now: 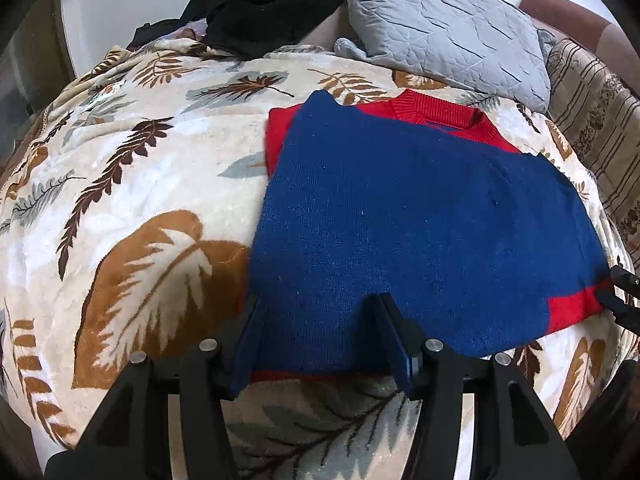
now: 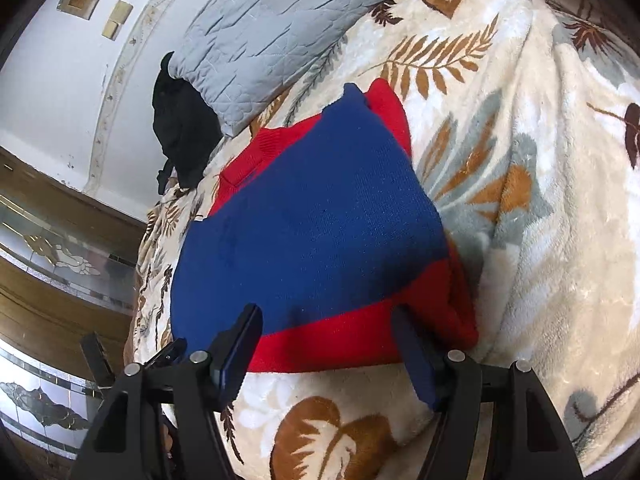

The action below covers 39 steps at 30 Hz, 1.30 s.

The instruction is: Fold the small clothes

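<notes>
Both wrist views close, angled down; share sweater (image 1: 400, 216), pillow (image 2: 272, 28).

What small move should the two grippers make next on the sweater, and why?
Probably close both on the near hem, ready to fold it toward the collar. The sweater lies flat on the blanket, sides seemingly folded in, and the left gripper and right gripper straddle that edge, jaws apart.

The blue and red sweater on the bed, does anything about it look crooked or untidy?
Slightly. The sweater lies fairly flat on the leaf-print blanket, but the fold is uneven: a blue corner sticks up past the red shoulder, and a red band shows along the near hem. No damage is visible.
</notes>
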Each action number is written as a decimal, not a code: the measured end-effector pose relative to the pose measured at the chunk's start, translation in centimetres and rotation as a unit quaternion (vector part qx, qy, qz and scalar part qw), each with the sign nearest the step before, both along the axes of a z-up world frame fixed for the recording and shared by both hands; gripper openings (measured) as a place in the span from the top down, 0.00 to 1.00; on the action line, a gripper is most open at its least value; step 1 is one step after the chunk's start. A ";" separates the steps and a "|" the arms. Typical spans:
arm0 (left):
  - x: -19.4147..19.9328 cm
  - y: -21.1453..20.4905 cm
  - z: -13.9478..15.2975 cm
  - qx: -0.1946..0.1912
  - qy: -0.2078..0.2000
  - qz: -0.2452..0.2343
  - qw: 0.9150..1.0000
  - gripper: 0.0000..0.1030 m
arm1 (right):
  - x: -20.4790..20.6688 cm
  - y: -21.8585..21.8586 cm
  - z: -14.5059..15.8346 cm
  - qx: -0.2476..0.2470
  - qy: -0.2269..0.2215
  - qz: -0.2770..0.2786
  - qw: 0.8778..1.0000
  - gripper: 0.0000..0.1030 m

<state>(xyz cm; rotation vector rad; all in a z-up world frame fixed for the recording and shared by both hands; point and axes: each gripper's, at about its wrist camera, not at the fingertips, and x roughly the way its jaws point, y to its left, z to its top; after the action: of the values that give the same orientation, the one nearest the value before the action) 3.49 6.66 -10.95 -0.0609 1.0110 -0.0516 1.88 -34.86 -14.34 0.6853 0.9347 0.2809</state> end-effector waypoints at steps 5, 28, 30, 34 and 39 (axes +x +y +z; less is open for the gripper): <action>0.0 0.1 0.1 -0.005 0.002 0.000 1.000 0.45 | 0.0 0.0 0.0 0.000 -0.001 -0.001 1.000 0.31; -0.2 1.6 -0.4 -0.012 0.013 0.027 0.999 0.44 | 0.1 0.0 -0.1 -0.002 0.000 0.007 1.000 0.31; -0.4 1.5 0.1 -0.012 0.003 0.027 1.000 0.45 | 0.1 0.0 -0.1 -0.003 0.001 0.009 1.000 0.31; -0.7 1.2 1.8 -0.020 -0.026 0.019 0.999 0.45 | 0.4 0.0 0.0 -0.003 0.008 0.012 1.000 0.31; -0.2 0.4 1.8 -0.022 -0.035 0.001 0.999 0.44 | 0.7 0.2 0.3 -0.013 0.014 0.023 1.000 0.31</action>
<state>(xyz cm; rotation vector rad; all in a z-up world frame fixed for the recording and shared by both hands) 3.25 7.03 -9.13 -0.1000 0.9404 -0.0748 2.62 -34.65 -14.04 0.6460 0.9804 0.2989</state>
